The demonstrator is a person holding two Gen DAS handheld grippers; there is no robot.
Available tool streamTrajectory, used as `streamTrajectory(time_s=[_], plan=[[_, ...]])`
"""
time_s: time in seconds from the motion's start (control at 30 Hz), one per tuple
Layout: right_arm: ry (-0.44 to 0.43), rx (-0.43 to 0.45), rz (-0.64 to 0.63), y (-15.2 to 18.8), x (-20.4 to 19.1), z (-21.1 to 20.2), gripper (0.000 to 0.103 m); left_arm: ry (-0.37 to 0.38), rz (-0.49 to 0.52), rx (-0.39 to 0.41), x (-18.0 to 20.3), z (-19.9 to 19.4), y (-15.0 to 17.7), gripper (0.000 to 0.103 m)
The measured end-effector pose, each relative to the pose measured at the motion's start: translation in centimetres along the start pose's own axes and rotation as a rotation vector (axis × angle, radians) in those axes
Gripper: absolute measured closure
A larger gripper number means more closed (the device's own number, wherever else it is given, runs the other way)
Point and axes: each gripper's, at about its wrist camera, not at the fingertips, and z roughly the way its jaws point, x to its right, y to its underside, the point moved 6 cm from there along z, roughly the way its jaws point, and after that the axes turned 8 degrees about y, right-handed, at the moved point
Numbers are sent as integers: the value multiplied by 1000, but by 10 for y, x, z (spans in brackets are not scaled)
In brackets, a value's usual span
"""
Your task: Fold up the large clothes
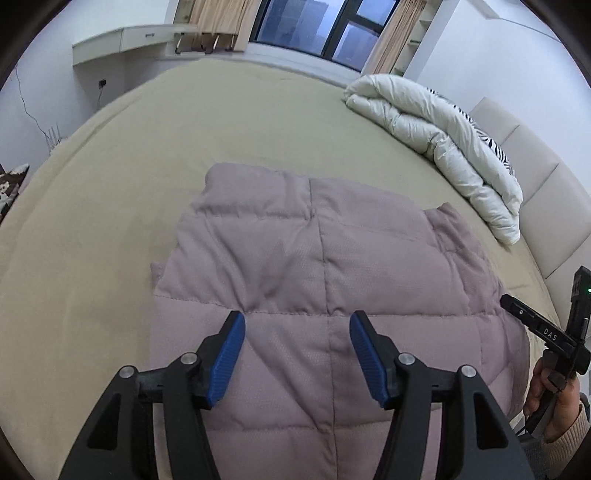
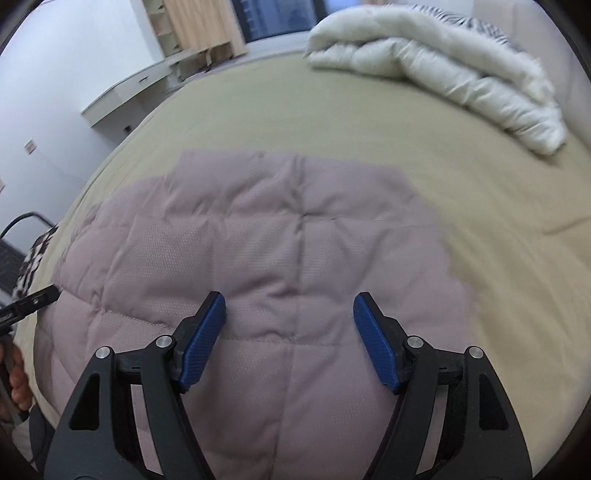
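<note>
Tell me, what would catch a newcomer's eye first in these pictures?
Probably the mauve quilted garment, spread flat on the beige bed in the middle of both views. Above it hang the blue-padded left gripper and right gripper, both open and empty. A rolled white duvet lies by the headboard, far right.

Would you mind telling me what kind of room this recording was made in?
Most likely a bedroom. A wide bed with a padded headboard fills the view, a rolled white duvet lies near the headboard, and a curtained window sits beyond the bed.
</note>
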Motion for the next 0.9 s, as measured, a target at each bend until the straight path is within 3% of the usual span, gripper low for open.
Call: streamTrajectory(time_s=[0.03, 0.1, 0.17, 0.2, 0.27, 0.3, 0.43, 0.5, 0.57, 0.63, 0.73, 0.9], plan=[[9, 66, 2, 2, 16, -35, 32, -12, 20, 40, 4, -14, -1, 39], [16, 239, 2, 1, 13, -89, 31, -52, 71, 136, 15, -49, -2, 22], [39, 405, 0, 4, 7, -141, 16, -94, 121, 237, 28, -82, -2, 6], [60, 465, 5, 3, 6, -163, 3, -123, 149, 294, 38, -101, -2, 0], [120, 582, 30, 10, 7, -207, 0, -198, 196, 388, 56, -133, -2, 0], [129, 598, 37, 12, 4, -224, 0, -245, 212, 418, 65, -148, -2, 0], [82, 478, 6, 24, -11, -261, 0, -306, 247, 485, 97, -198, 4, 0], [62, 470, 26, 32, -9, -288, 0, -370, 239, 483, 106, -218, 12, 0], [19, 480, 43, 40, -14, -317, 0, -379, 256, 465, 115, -232, 17, 0], [35, 498, 68, 46, -14, -359, 0, -394, 251, 450, 120, -243, 23, 0], [98, 449, 50, 54, -21, -401, 0, -412, 216, 383, 119, -248, 31, 0], [153, 281, 51, 70, -30, -413, 0, -407, 180, 308, 117, -246, 48, 0]])
